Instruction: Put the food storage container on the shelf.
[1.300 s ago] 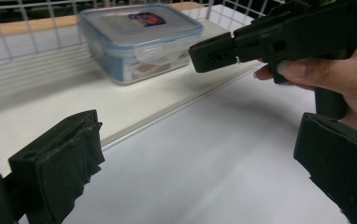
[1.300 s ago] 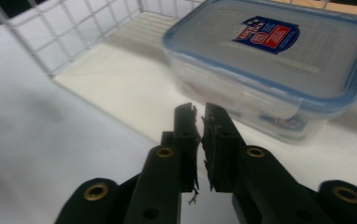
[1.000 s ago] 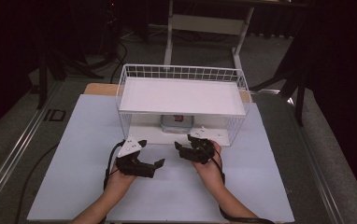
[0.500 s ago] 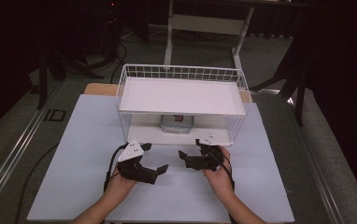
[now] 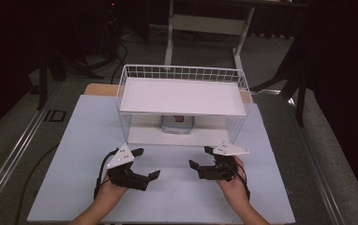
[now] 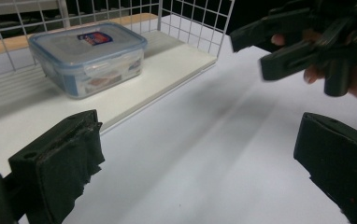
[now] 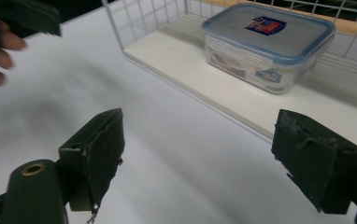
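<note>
I read "ID" in dark letters on grey floor strip [image 5: 55, 116] left of white desk [image 5: 88, 140]. Clear plastic lidded box with blue rim [image 6: 89, 57] carries small blue-red sticker on lid, side labels too; print too small, can't read any. No other legible text.

A dark room surrounds the white table [image 5: 74, 140]; grey floor [image 5: 18, 140], a desk frame [image 5: 205, 23] behind.

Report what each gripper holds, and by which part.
Nothing. The left gripper and right gripper are both open and empty; the lidded container sits untouched on the rack's lower shelf.
</note>
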Tool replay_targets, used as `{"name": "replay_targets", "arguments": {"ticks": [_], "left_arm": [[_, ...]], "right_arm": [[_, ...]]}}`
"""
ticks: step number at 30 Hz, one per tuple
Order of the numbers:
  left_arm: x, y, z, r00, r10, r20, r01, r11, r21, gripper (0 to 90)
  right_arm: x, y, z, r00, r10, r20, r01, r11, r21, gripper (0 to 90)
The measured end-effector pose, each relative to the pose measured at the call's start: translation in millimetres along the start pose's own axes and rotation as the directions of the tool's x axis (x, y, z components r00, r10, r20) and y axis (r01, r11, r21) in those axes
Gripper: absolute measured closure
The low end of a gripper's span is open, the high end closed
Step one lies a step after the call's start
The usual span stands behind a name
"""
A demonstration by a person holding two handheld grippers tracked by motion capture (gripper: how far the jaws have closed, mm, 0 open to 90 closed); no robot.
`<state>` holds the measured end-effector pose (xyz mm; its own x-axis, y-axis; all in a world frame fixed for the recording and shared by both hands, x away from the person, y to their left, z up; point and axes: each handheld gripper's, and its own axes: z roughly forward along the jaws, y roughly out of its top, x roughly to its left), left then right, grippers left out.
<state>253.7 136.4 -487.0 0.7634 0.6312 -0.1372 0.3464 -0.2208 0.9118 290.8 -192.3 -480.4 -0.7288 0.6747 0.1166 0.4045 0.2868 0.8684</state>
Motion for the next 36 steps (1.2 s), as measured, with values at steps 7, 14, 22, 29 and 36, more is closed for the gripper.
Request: {"name": "replay_targets", "arguments": {"ticks": [7, 14, 22, 29, 36], "left_arm": [[0.7, -8.1, -7.2, 0.9997, 0.007, -0.022, -0.007, 0.9998, 0.017, 2.0], [1.9, -13.1, -8.6, 0.9997, 0.000, -0.024, 0.001, 0.9997, 0.023, 2.0], [-0.3, -17.3, -4.2, 1.0000, 0.002, -0.005, -0.001, 0.9996, 0.028, 2.0], [-4.8, -20.2, 0.8, 0.9995, 0.026, 0.018, -0.026, 0.9989, 0.038, 2.0], [-2.5, -22.6, 0.2, 0.9997, 0.019, 0.017, -0.020, 0.9987, 0.047, 2.0]], "right_arm": [[-4.7, -7.2, -20.5, 0.9999, 0.011, 0.006, -0.011, 1.000, -0.019, 16.9], [-11.7, -18.0, -39.6, 0.9998, 0.009, 0.016, -0.009, 1.000, -0.022, 16.9], [-21.7, -35.6, -52.8, 0.9994, 0.024, 0.026, -0.023, 1.000, -0.017, 16.9], [-32.9, -48.0, -51.0, 0.9989, 0.028, 0.038, -0.028, 1.000, -0.002, 16.9], [-37.3, -52.0, -48.3, 0.9986, 0.018, 0.050, -0.018, 1.000, 0.009, 16.9]]}}
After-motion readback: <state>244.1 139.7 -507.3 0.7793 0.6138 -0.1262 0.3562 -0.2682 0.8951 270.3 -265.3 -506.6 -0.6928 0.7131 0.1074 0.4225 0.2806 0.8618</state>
